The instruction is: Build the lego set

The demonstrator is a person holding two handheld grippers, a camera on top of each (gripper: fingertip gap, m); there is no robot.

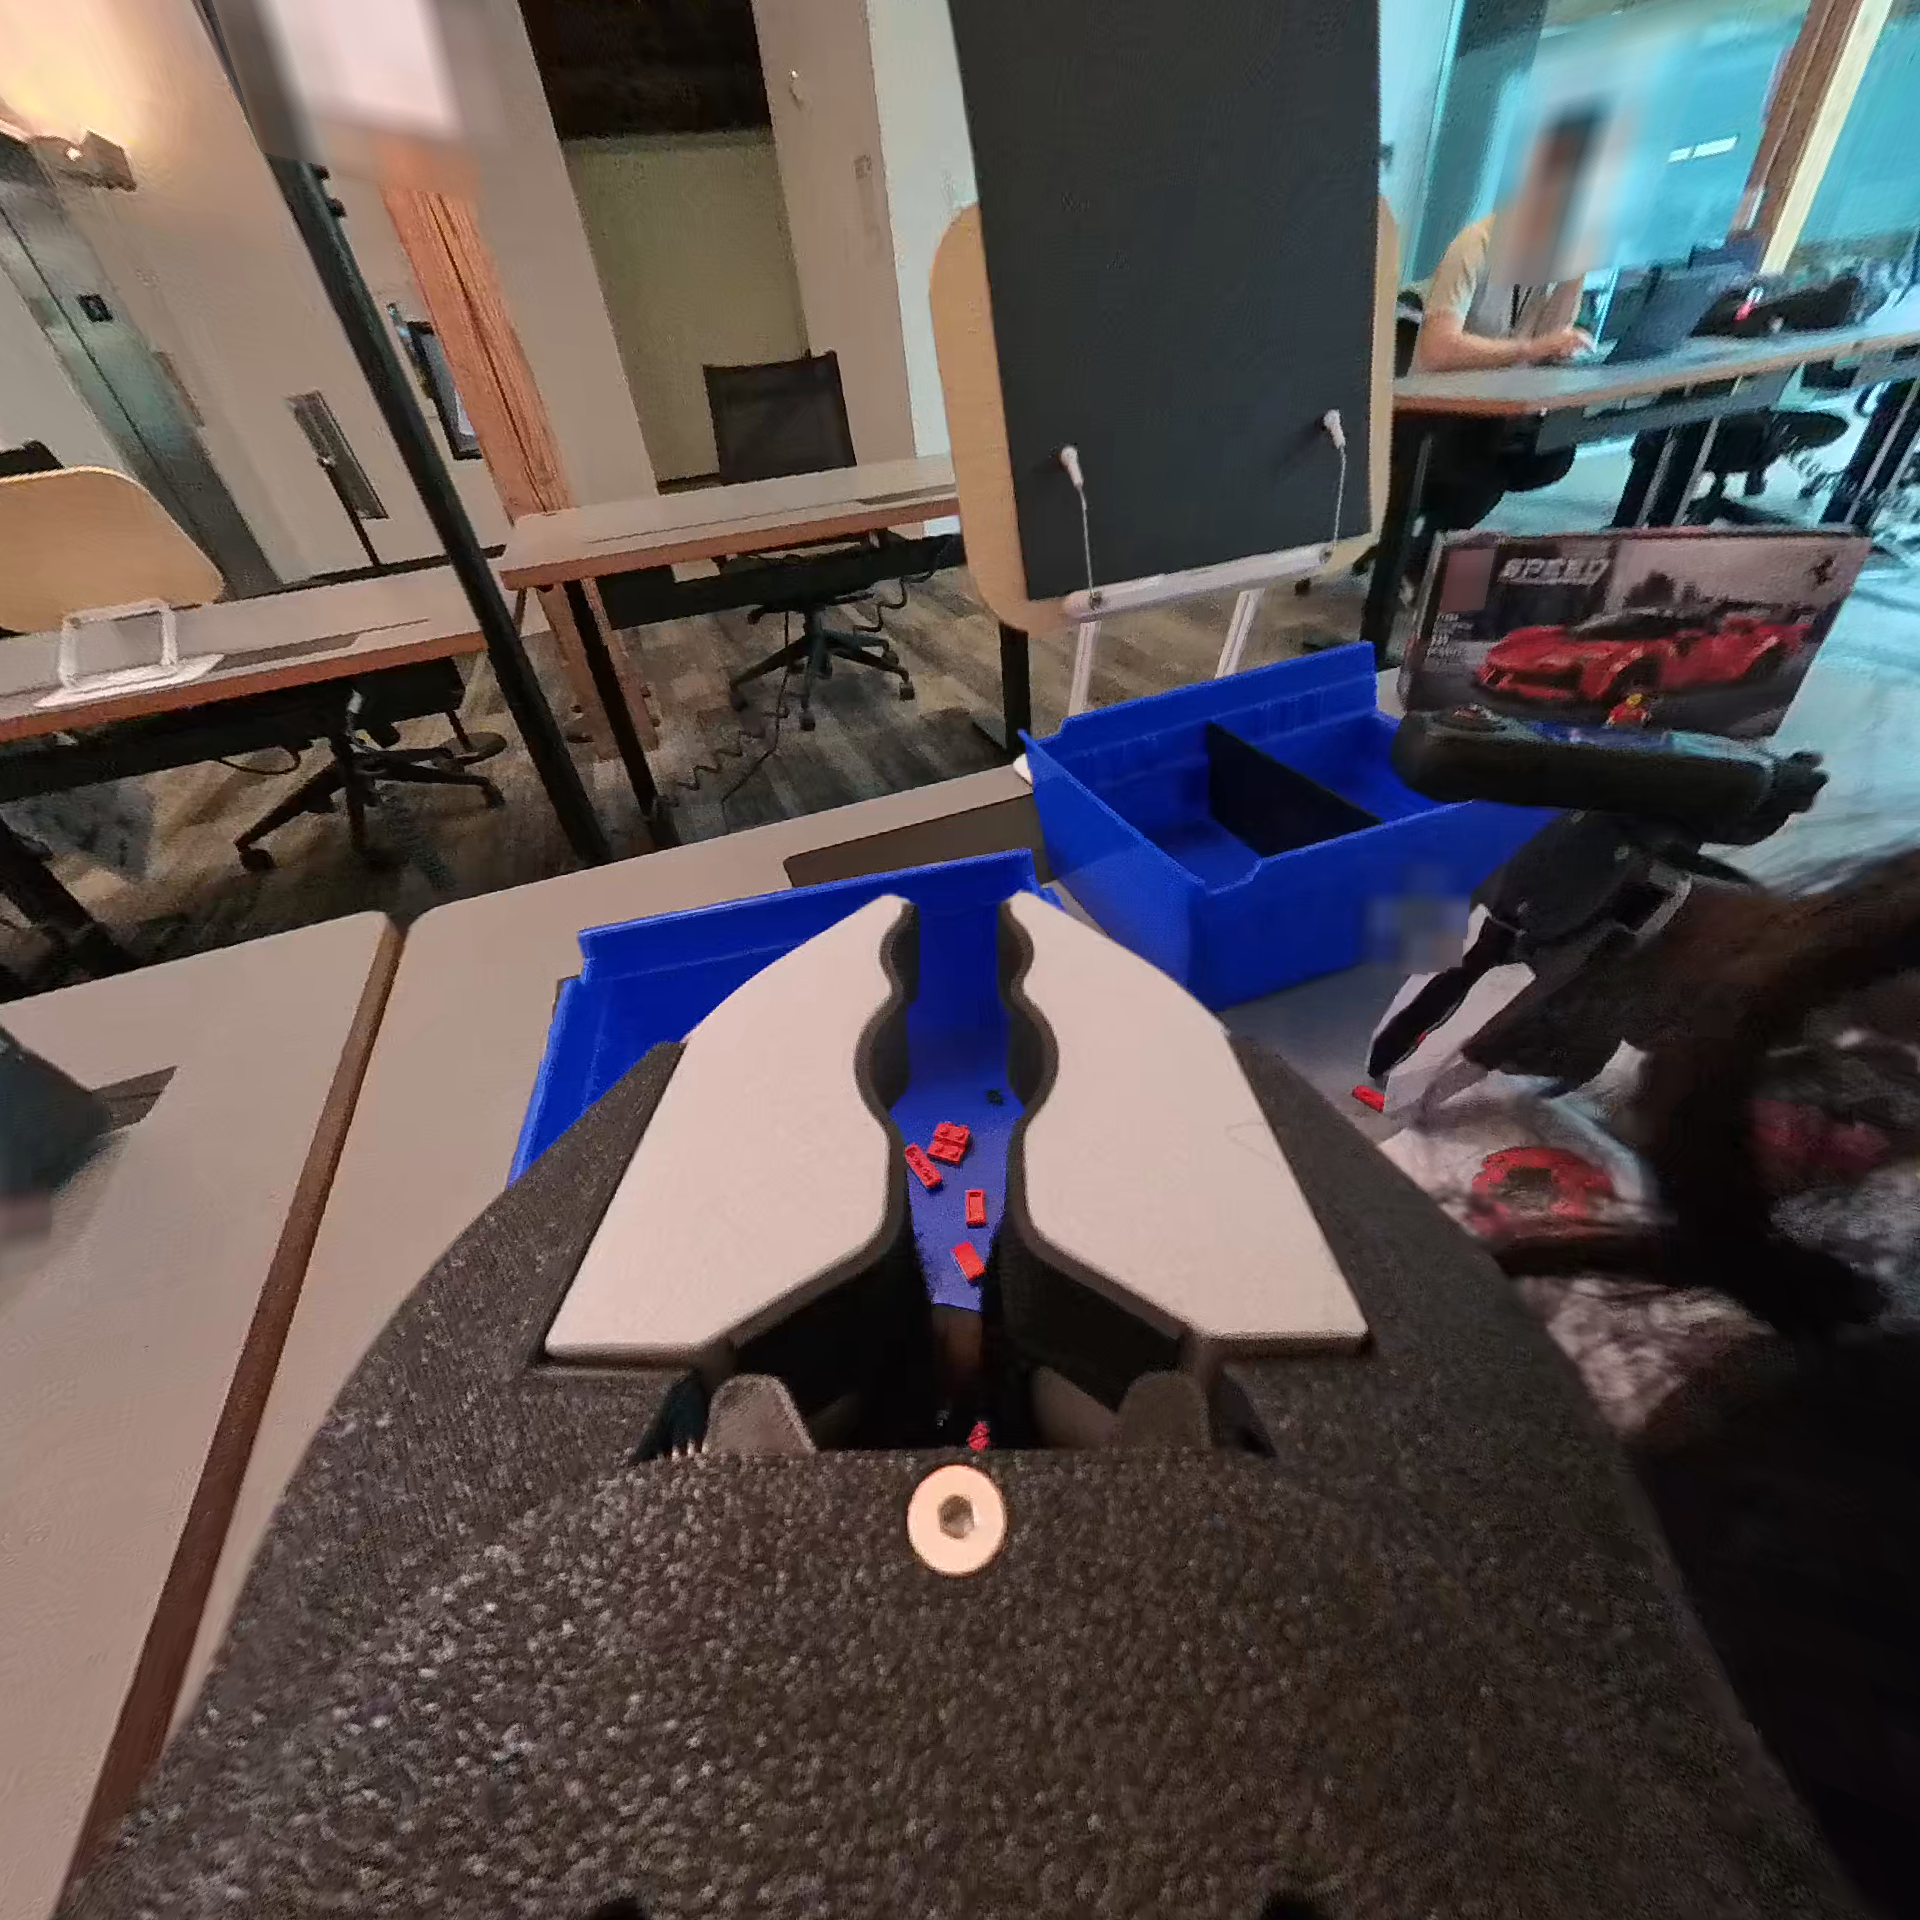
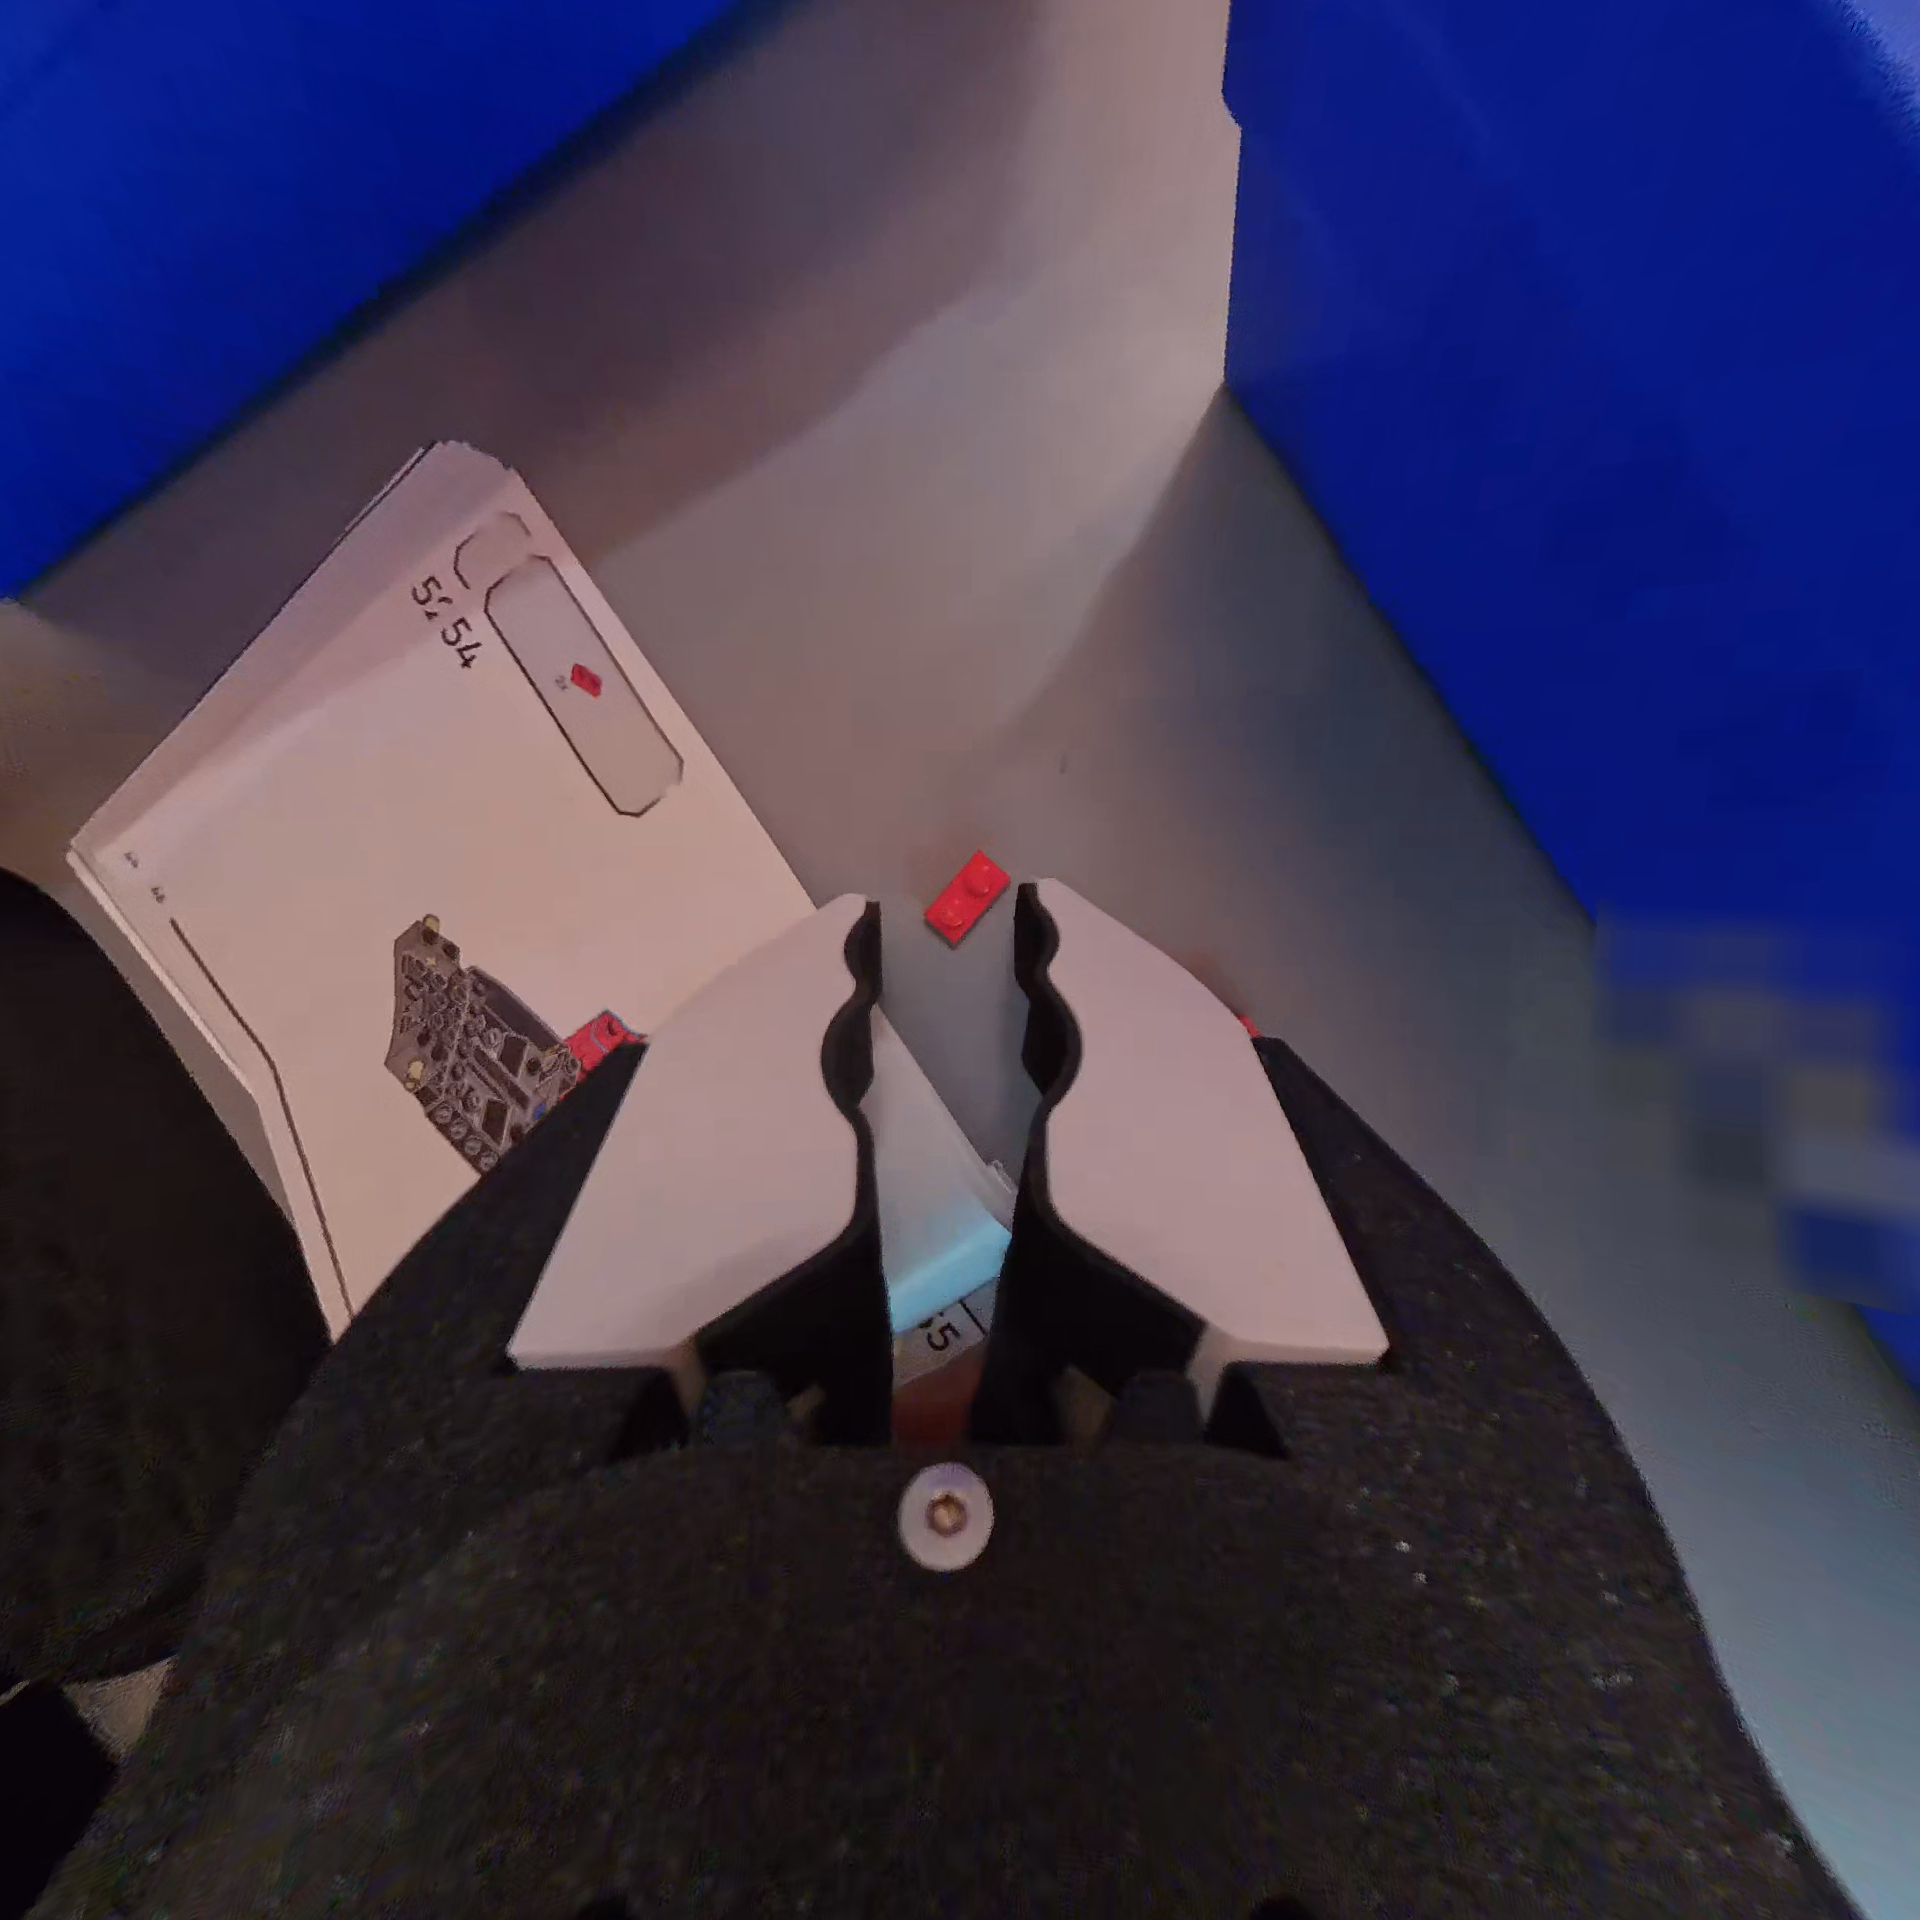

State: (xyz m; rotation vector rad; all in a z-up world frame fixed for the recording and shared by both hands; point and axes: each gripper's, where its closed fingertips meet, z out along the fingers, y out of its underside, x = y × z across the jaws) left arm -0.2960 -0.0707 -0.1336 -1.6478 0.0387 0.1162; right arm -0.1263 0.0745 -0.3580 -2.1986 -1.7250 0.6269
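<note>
Office — desks [image 1: 727, 520], swivel chairs [image 1: 800, 582]

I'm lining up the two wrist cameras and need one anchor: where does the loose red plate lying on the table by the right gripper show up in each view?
Left wrist view: the red plate lies at far right on the table, just left of the right gripper, whose jaws are open.
Right wrist view: centre, just beyond the fingertips.
Shared landmark: the instruction booklet beside it.

Bare tabletop [image 2: 935, 520] corridor between blue bins [image 2: 1558, 416]
</note>
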